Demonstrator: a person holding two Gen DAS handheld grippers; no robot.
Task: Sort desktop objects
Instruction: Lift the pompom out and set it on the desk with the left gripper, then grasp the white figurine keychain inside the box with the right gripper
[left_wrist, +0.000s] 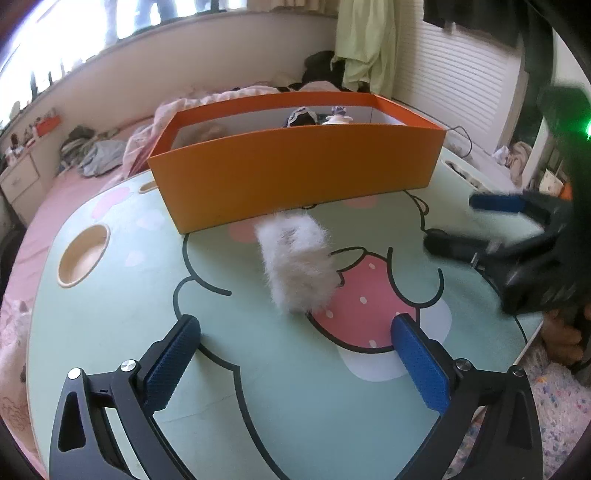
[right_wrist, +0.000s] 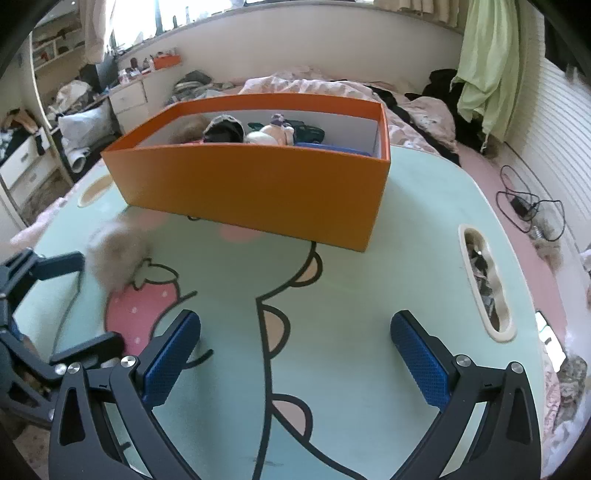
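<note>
A white fluffy item (left_wrist: 295, 262) lies on the cartoon-printed green table (left_wrist: 110, 332), just in front of the orange box (left_wrist: 295, 177). My left gripper (left_wrist: 297, 325) stands open right behind the fluffy item, its blue pads apart and nothing between them. In the right wrist view the fluffy item (right_wrist: 114, 254) is blurred, beside the left gripper (right_wrist: 85, 302). My right gripper (right_wrist: 295, 325) is open over bare table and holds nothing; it shows as the right gripper (left_wrist: 461, 221) at the right edge. The orange box (right_wrist: 251, 188) holds several items, among them a dark cloth (right_wrist: 225, 129) and a pale plush figure (right_wrist: 269, 134).
A round cup recess (left_wrist: 83, 254) is at the table's left, and a long slot (right_wrist: 484, 284) with small things in it at its right. A bed with pink bedding (right_wrist: 332, 86) lies behind the box. A black cable (right_wrist: 524, 203) lies on the bed.
</note>
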